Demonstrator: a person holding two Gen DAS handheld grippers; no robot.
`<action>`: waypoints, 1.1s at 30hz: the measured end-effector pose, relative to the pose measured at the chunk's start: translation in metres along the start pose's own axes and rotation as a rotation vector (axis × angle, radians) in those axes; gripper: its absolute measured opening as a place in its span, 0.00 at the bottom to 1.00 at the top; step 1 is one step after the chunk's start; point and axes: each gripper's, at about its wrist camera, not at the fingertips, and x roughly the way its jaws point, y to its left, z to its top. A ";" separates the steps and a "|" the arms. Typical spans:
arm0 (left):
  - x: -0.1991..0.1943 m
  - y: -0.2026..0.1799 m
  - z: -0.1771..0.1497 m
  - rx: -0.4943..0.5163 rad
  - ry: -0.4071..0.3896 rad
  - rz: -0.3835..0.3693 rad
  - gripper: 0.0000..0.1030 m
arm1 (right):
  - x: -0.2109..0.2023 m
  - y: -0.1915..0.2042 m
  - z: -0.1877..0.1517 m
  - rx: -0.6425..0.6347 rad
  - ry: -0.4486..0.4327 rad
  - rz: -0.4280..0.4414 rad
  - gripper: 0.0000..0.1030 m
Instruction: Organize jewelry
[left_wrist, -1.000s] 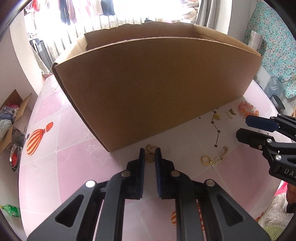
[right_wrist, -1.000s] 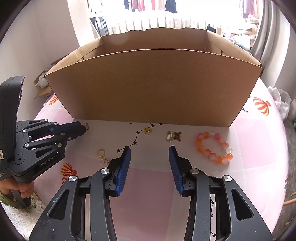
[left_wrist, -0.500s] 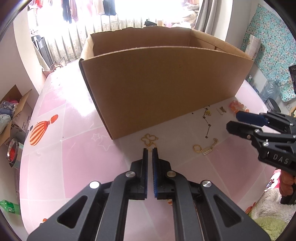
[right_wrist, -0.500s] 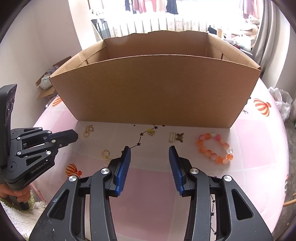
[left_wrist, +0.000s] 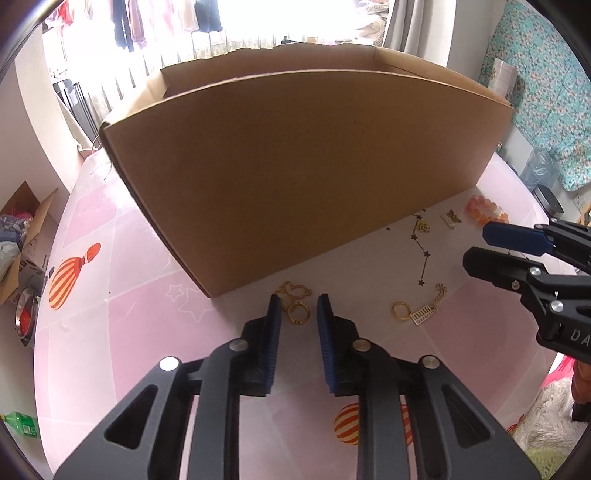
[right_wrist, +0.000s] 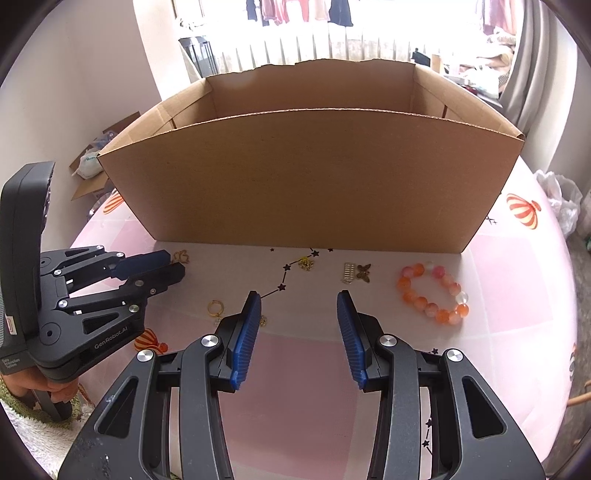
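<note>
A large open cardboard box (left_wrist: 306, 166) stands on the pink table (left_wrist: 129, 325); it also shows in the right wrist view (right_wrist: 310, 177). My left gripper (left_wrist: 297, 306) is open, its fingers on either side of a gold chain with a ring (left_wrist: 295, 302) lying at the box's foot. My right gripper (right_wrist: 299, 306) is open and empty above the table. In front of the box lie a gold ring with a charm (left_wrist: 413, 312), a small gold piece (right_wrist: 306, 263), a butterfly clip (right_wrist: 356, 272) and an orange bead bracelet (right_wrist: 432, 291).
The right gripper (left_wrist: 524, 258) shows at the right edge of the left wrist view; the left gripper (right_wrist: 147, 267) shows at the left of the right wrist view. A small cardboard box (left_wrist: 22, 236) and a green bottle (left_wrist: 18, 424) lie on the floor left.
My left gripper, nearly shut half a second ago, has opened and moved forward around the gold chain and ring. The right gripper has stayed open and almost still.
</note>
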 end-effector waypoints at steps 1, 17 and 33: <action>0.000 -0.004 0.000 0.007 0.000 0.001 0.12 | 0.001 0.000 0.001 0.002 0.003 0.002 0.39; -0.009 -0.002 -0.013 -0.004 0.014 0.014 0.10 | 0.005 0.014 0.006 -0.032 -0.014 0.056 0.39; -0.012 0.010 -0.025 -0.026 -0.008 0.002 0.10 | 0.029 0.052 0.005 -0.139 0.055 0.019 0.31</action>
